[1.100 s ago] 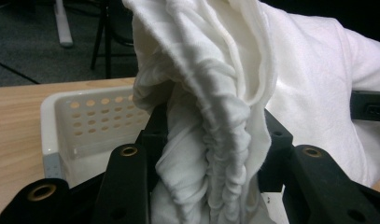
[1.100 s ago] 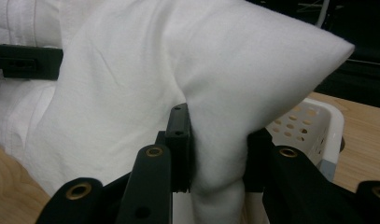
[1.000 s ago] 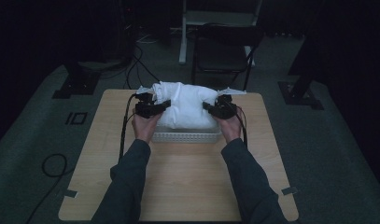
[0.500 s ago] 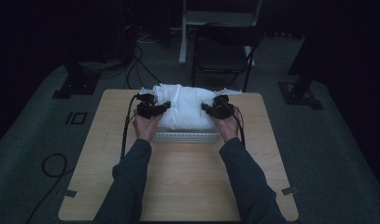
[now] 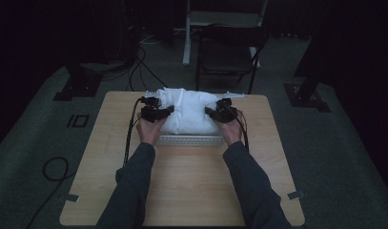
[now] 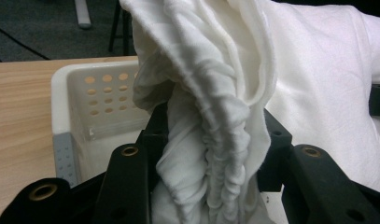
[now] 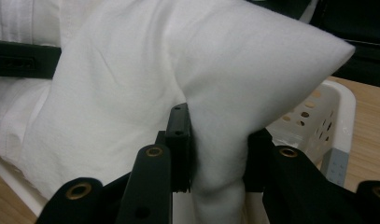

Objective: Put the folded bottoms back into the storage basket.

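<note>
Dark floor surrounds the wooden worktop [image 5: 182, 191] in the high view, and the room behind falls into shadow, so a folding chair [image 5: 227, 52] and the cables on the floor are hard to make out. At the far middle of the worktop sits a white perforated basket [image 5: 189, 140]; most of it is hidden under a white cloth bundle [image 5: 189, 112] heaped over it, with just its near rim showing. The left gripper [image 5: 167, 110] meets the bundle's left end and the right gripper [image 5: 209, 111] its right end, each held by a hand whose sleeved forearm is cut off at the bottom edge.

From the left gripper view, the left gripper [image 6: 208, 140] is clenched on a gathered, wrinkled fold of the white cloth bundle [image 6: 318, 84], which rises between the jaws and covers their tips. Behind and to the left stands a corner of the white perforated basket [image 6: 75, 107], on the worktop [image 6: 19, 116].

From the right gripper view, the right gripper [image 7: 218, 154] is clamped on a smooth, puffed corner of the white cloth bundle [image 7: 131, 84], which stands up above the jaws. The white perforated basket [image 7: 332, 116] shows at the right, partly hidden by the cloth, and the black left gripper [image 7: 24, 59] is at the far left, its jaws out of sight.
</note>
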The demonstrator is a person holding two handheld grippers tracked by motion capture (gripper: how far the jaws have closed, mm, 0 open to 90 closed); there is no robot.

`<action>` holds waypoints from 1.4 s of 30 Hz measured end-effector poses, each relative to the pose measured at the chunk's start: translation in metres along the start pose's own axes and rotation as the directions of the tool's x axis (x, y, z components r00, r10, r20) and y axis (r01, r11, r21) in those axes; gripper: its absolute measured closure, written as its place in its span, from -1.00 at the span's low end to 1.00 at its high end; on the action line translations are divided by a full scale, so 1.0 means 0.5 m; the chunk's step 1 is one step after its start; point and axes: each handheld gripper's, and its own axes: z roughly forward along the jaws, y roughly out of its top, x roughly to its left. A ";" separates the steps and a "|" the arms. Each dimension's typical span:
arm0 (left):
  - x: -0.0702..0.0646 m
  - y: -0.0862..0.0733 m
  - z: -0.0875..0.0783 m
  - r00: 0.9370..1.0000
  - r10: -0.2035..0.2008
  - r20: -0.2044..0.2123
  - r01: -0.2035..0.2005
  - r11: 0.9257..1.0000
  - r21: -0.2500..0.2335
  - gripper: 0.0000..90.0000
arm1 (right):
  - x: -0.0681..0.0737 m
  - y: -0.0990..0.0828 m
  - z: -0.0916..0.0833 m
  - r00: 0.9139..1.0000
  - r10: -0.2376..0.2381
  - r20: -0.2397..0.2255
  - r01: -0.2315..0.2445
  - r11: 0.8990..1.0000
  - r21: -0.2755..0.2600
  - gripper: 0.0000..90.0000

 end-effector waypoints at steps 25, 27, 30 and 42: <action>-0.002 -0.022 0.031 0.999 0.038 -0.030 -0.035 0.993 0.109 0.27 | -0.004 -0.041 0.019 1.000 0.029 0.011 -0.030 0.999 0.045 0.58; -0.002 -0.023 0.032 0.999 0.040 -0.032 -0.036 0.993 0.117 0.27 | -0.004 -0.046 0.022 0.999 0.034 0.011 -0.034 0.998 0.047 0.58; -0.004 -0.026 0.035 0.999 0.041 -0.037 -0.036 0.992 0.122 0.27 | -0.005 -0.050 0.025 0.999 0.035 0.012 -0.036 0.998 0.049 0.58; -0.001 -0.039 0.045 0.998 0.051 -0.044 -0.043 0.987 0.154 0.27 | -0.003 -0.061 0.032 0.999 0.024 0.028 -0.026 0.997 0.067 0.58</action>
